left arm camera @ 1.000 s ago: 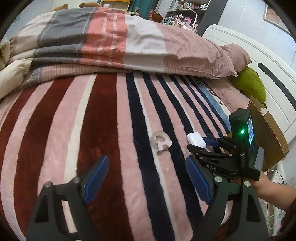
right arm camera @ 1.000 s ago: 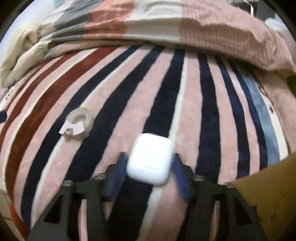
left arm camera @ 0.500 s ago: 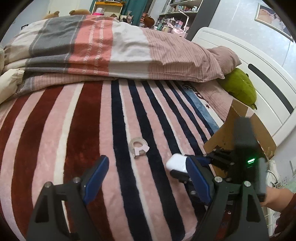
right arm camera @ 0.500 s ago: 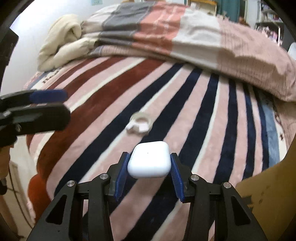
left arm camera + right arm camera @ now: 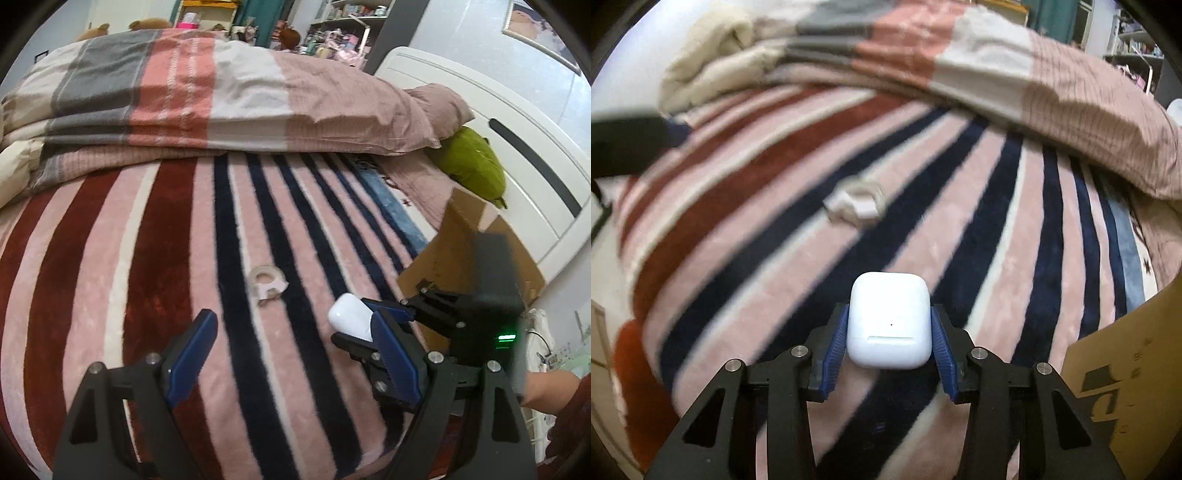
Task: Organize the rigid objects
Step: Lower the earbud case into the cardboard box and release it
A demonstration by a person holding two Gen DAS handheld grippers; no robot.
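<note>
We hold a white earbud charging case (image 5: 889, 321) between the blue ribbed pads (image 5: 835, 345) of our right gripper (image 5: 888, 341), its jaws closed snugly on the case's two sides, above a striped plush blanket (image 5: 960, 236). The case is glossy and rounded at the corners, with a tiny dark dot on its face and a thin lid seam below it; it sits upright in the grip, its upper half clear of the pads. Seen from the left wrist camera, the same case (image 5: 349, 319) pokes out from the right gripper (image 5: 365, 325) in front of a cardboard box (image 5: 461, 236) at the bed's edge. Our left gripper (image 5: 291, 350) hangs over the blanket (image 5: 147, 258) with its jaws spread wide and nothing between them. A small roll of tape (image 5: 266, 281) in a white dispenser lies on the blanket, apart from both tools; it is blurred in the right wrist view (image 5: 857, 204). A folded quilt (image 5: 207, 96) and a green plush toy (image 5: 472, 166) lie beyond.
</note>
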